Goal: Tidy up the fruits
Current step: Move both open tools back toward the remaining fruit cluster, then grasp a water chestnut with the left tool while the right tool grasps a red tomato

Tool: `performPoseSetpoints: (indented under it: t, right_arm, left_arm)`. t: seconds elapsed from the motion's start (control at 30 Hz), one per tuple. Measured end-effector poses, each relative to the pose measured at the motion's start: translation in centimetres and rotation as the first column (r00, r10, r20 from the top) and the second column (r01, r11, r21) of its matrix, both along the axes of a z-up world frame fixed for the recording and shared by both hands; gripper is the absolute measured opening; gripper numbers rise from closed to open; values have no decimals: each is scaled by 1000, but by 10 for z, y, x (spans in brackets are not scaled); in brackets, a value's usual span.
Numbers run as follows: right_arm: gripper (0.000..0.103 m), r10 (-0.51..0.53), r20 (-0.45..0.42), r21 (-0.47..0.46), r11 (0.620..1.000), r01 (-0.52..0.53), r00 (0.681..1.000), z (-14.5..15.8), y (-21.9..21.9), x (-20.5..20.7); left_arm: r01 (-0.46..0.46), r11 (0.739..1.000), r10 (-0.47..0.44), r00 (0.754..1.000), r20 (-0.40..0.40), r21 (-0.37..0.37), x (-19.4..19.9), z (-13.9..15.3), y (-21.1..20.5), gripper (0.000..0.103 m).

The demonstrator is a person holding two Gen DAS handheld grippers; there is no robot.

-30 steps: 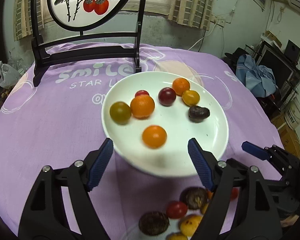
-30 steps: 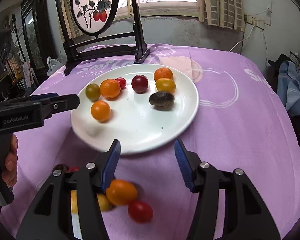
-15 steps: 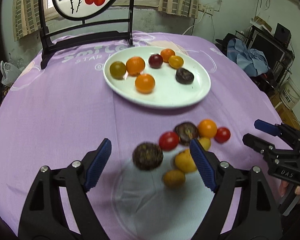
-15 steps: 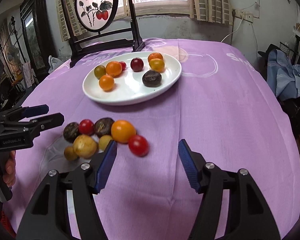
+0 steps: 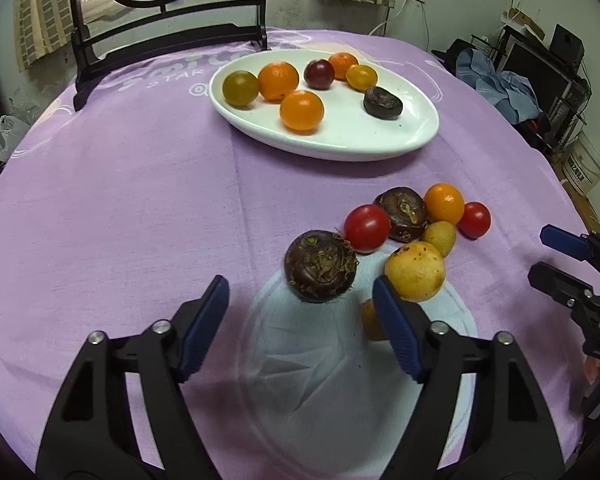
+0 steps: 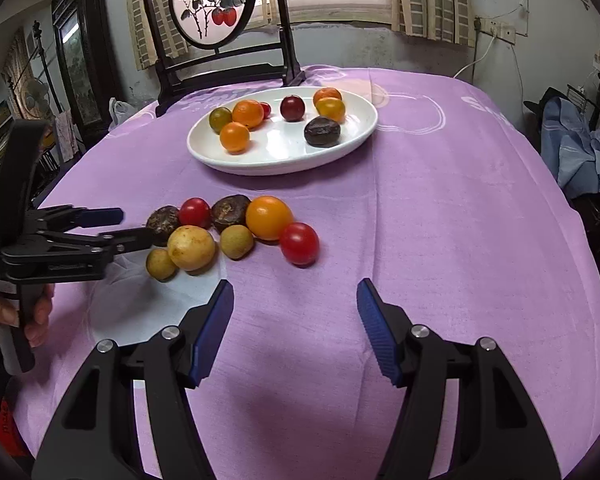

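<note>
A white plate (image 5: 340, 144) (image 6: 276, 160) with several fruits stands at the far middle of the purple table. A loose cluster of fruits lies nearer: a dark brown one (image 5: 320, 266) (image 6: 162, 220), a red tomato (image 5: 367, 227), a yellow fruit (image 5: 415, 270) (image 6: 191, 247), an orange one (image 6: 269, 217) and a red tomato (image 6: 299, 242). My left gripper (image 5: 300, 316) is open, its tips just short of the dark brown fruit; it also shows in the right wrist view (image 6: 130, 226). My right gripper (image 6: 294, 320) is open and empty, a little short of the cluster.
A dark wooden stand with a round painted screen (image 6: 212, 4) stands behind the plate. A pale circular patch (image 5: 340, 380) marks the cloth under my left gripper. Clothes and furniture (image 5: 500, 84) lie beyond the table's right edge.
Both grippers have drawn back from the plate and dropped toward the loose fruit cluster. The left gripper now stands close behind the dark brown fruit. Both stay open.
</note>
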State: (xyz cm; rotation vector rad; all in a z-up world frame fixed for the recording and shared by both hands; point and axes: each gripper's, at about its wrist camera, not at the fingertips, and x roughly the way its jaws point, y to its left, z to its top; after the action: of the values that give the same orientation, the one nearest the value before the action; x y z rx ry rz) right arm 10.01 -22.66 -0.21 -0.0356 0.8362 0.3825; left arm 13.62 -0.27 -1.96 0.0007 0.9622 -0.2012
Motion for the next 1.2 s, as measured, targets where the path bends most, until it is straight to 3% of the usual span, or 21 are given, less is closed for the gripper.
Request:
performPoseSetpoints:
  t: [0.1, 0.23, 0.3, 0.4, 0.7, 0.9, 0.97, 1.03, 1.2]
  right_arm:
    - [64, 11, 4, 6, 1000, -11, 1000, 1, 2, 0]
    - [64, 20, 1, 2, 1000, -20, 1000, 0, 4, 2]
    - [64, 20, -1, -2, 1000, -20, 1000, 0, 4, 3]
    - [64, 14, -2, -21, 1000, -14, 1000, -1, 4, 6]
    - [64, 8, -35, -178, 984, -14, 999, -22, 18, 32]
    - [64, 24, -61, -202, 979, -36, 998, -34, 30, 55]
    - [57, 29, -56, -194, 980, -39, 998, -33, 33, 60]
    - [35, 35, -73, -184, 982, -48, 997, -35, 35, 65]
    - [28, 51, -71, -177, 982, -62, 996, -31, 35, 62]
  left_arm:
    - [-4, 1000, 3, 1000, -15, -11, 10, -7, -1, 61]
    - [8, 1000, -8, 1000, -27, -24, 20, -13, -5, 60]
    - [41, 999, -41, 999, 1, 12, 20, -14, -14, 44]
    - [40, 999, -40, 999, 14, 27, 17, -13, -18, 43]
    - [34, 998, -31, 997, 74, -44, -3, 19, -8, 43]
    - [43, 998, -40, 997, 63, -44, -9, 18, -10, 43]
    - [41, 998, -38, 997, 63, -43, -10, 17, -10, 43]
    - [44, 998, -41, 997, 62, -45, -10, 18, -9, 43]
    - [45, 998, -42, 997, 64, -40, -13, 21, -8, 43]
